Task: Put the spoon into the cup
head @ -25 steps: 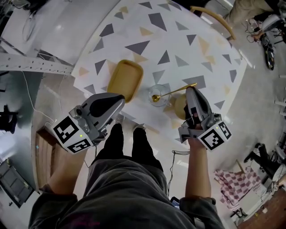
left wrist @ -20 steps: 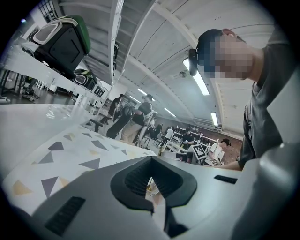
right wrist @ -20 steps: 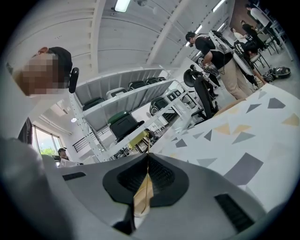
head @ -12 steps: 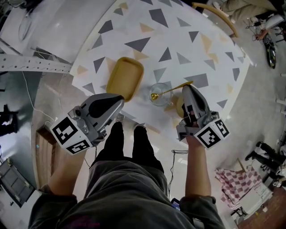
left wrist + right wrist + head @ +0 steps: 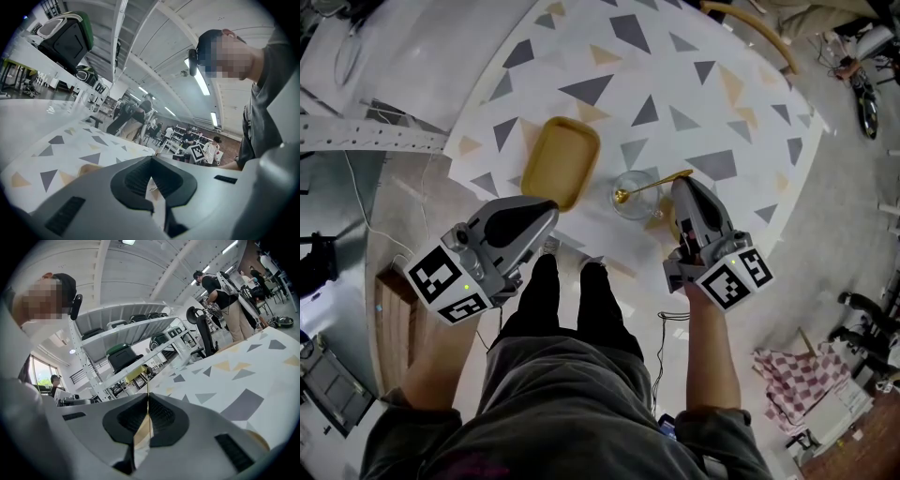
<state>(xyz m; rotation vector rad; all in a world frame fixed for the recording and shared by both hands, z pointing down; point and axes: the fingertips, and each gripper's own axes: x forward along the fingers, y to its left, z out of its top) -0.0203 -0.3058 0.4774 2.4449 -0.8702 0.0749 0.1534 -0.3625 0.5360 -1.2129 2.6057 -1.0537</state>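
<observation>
The right gripper view is showing what the head view is not: the right gripper's [image 5: 147,398] jaws are clamping the thin gold handle of the spoon [image 5: 656,184], seen edge-on. In the head view, the spoon's bowl is lying within the outline of the glass cup [image 5: 636,210], with the handle reaching out toward 2 o'clock. Whether the bowl is sitting below the rim I cannot tell. The left gripper [image 5: 549,210] is hovering at 9 o'clock of the cup, its jaws pressed together on nothing, as its own view is showing. The cup is standing close to the table's [image 5: 609,66] near edge, at 4 o'clock of the yellow tray [image 5: 562,161]. Open tabletop is stretching away toward 12 o'clock.
</observation>
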